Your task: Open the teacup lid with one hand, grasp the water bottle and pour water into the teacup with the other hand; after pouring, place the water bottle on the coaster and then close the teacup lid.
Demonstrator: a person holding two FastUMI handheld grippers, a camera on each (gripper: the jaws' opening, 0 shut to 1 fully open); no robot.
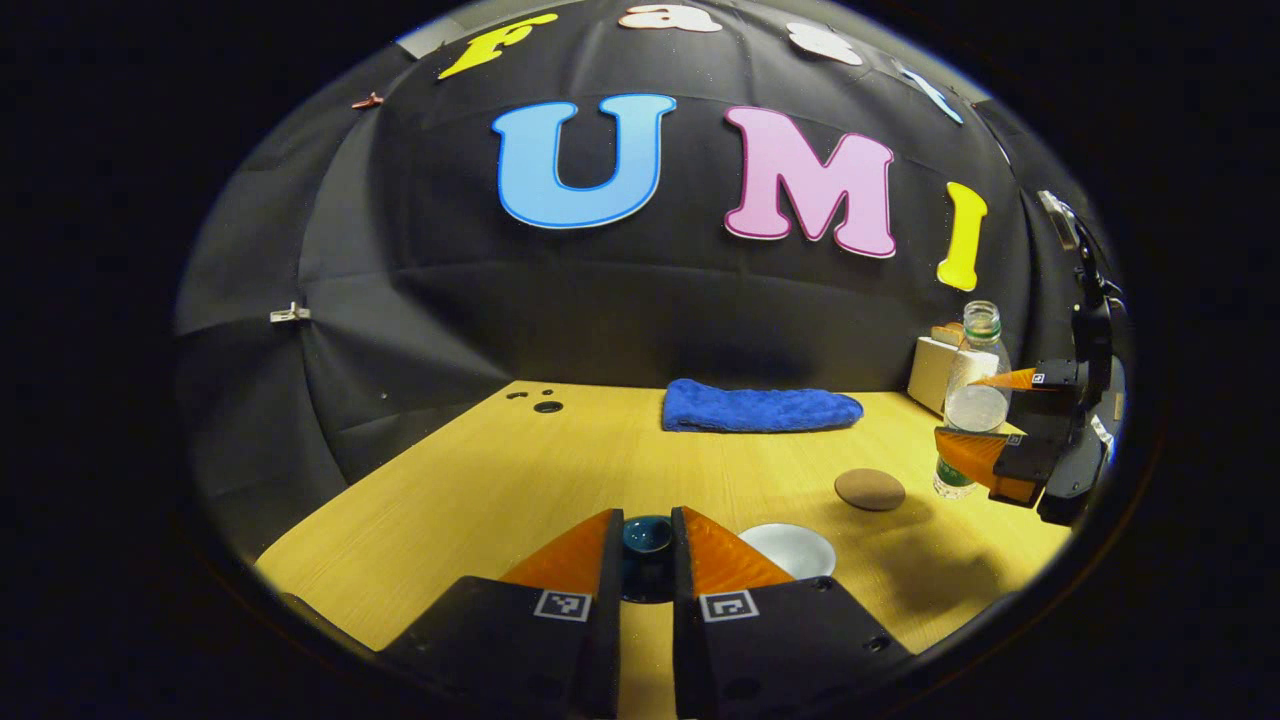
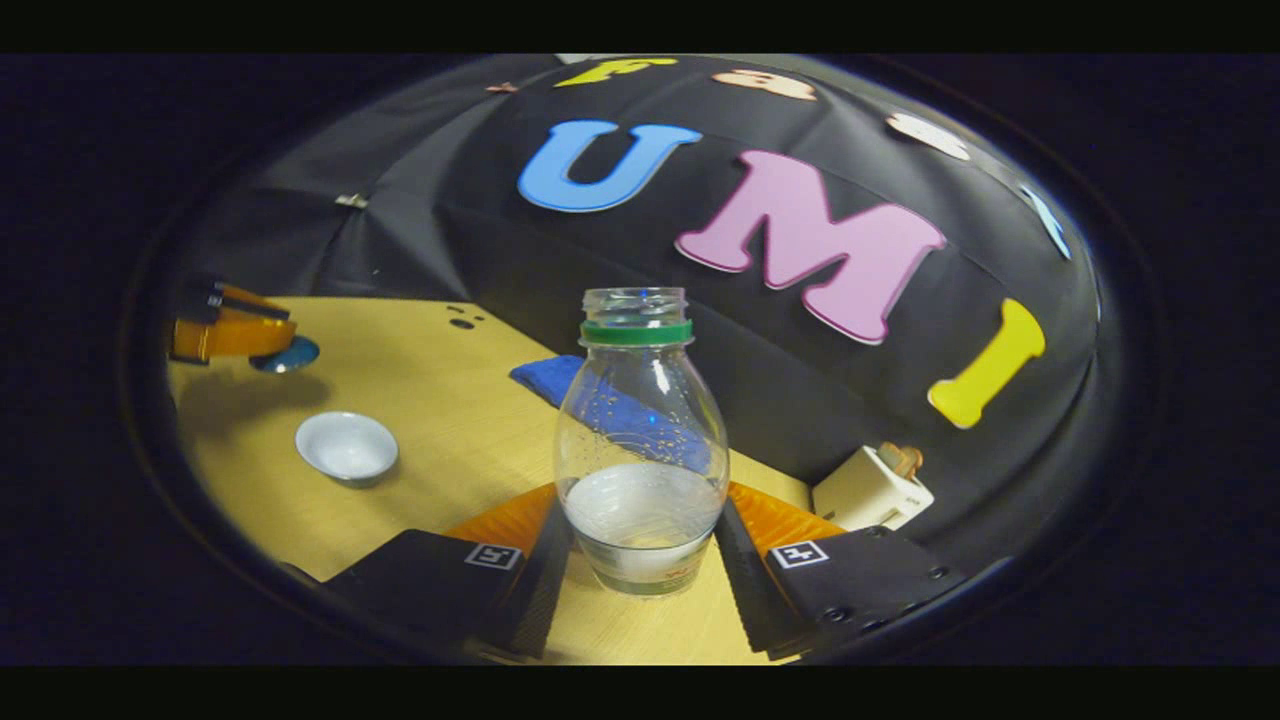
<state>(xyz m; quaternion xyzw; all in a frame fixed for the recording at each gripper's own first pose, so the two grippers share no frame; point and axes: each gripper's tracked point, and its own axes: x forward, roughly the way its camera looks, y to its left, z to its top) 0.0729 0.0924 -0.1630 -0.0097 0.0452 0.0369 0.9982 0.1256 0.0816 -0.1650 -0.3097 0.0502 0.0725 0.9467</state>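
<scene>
Teacup sits open on the counter, white, no lid on it. Lid is dark teal, pinched between the left gripper jaws, held up off the counter. Water bottle sits between the right gripper jaws, uncapped, part full; looks clamped on both sides, though contact isn't fully clear. Coaster lies between cup and bottle. Step looks like pre-pour or post-pour, can't tell. If pouring: carry the bottle over the cup and tilt.

We see our right gripper clamped on the uncapped water bottle, part full. On the worktop sits the white teacup; beyond, the left gripper holds the dark lid. A blue towel lies behind.
</scene>
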